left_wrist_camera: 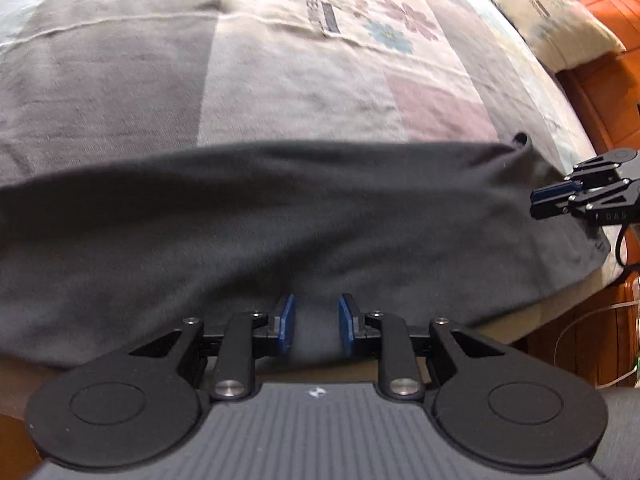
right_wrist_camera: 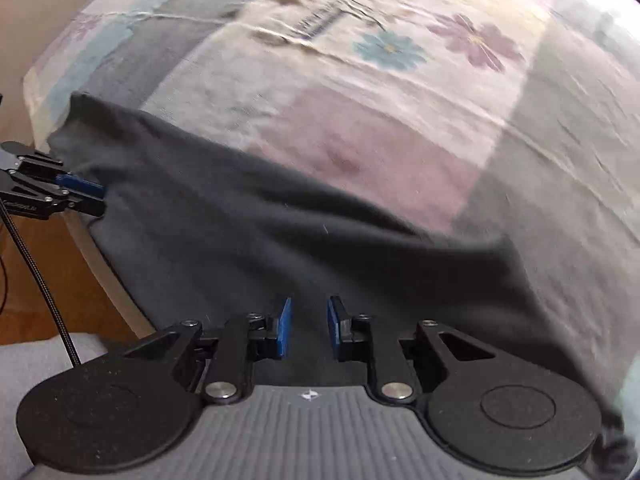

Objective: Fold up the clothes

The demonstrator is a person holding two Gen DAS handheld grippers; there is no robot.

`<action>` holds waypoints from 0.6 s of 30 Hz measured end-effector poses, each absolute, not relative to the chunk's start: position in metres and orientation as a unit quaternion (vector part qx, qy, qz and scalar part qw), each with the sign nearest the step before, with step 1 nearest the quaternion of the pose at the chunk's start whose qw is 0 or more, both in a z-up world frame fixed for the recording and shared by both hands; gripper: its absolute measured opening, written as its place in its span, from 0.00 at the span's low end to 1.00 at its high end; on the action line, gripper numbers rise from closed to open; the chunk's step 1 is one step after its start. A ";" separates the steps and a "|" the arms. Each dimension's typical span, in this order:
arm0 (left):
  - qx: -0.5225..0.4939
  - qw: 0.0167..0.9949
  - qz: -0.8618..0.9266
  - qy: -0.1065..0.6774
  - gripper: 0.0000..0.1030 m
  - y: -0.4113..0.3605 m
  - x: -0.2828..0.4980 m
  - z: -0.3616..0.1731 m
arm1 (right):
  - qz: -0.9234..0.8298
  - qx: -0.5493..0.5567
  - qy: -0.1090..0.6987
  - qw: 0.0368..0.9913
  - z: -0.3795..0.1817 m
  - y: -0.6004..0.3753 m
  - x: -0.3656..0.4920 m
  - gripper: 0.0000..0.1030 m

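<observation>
A dark grey garment (left_wrist_camera: 280, 208) lies spread flat along the near edge of the bed, also seen in the right wrist view (right_wrist_camera: 280, 248). My left gripper (left_wrist_camera: 316, 326) hangs low over its near hem, blue pads (left_wrist_camera: 286, 324) apart, with the cloth showing in the gap and neither pad pressing on it. My right gripper (right_wrist_camera: 308, 328) stands the same way over the garment's other end, its pads (right_wrist_camera: 285, 328) parted. Each gripper shows in the other's view: the right gripper (left_wrist_camera: 534, 202) at the garment's right end, the left gripper (right_wrist_camera: 102, 198) at its left corner.
A patchwork bedsheet (left_wrist_camera: 300, 80) with flower prints covers the bed beyond the garment. A pillow (left_wrist_camera: 560, 20) lies at the far right by an orange wooden headboard (left_wrist_camera: 612, 100). Wooden floor (right_wrist_camera: 36, 300) and a black cable (right_wrist_camera: 40, 280) show beside the bed's edge.
</observation>
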State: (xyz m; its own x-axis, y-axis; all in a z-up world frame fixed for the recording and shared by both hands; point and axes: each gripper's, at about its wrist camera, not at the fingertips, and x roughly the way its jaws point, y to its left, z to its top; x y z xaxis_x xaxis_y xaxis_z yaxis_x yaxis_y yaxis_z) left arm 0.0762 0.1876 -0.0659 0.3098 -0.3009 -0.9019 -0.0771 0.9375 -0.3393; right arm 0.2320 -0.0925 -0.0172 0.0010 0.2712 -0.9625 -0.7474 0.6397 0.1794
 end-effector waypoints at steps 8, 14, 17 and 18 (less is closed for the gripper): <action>-0.094 0.805 -0.120 0.573 0.26 0.158 0.101 -0.038 | 0.342 -0.168 0.625 0.682 -0.034 -0.137 0.207 0.30; -0.089 0.782 -0.135 0.602 0.27 0.109 0.101 -0.063 | 0.366 -0.163 0.603 0.690 -0.035 -0.144 0.217 0.31; -0.109 0.777 -0.110 0.610 0.27 0.105 0.081 -0.063 | 0.360 -0.159 0.603 0.694 -0.034 -0.161 0.226 0.33; -0.115 0.774 -0.103 0.613 0.27 0.105 0.083 -0.059 | 0.357 -0.154 0.603 0.696 -0.033 -0.168 0.229 0.33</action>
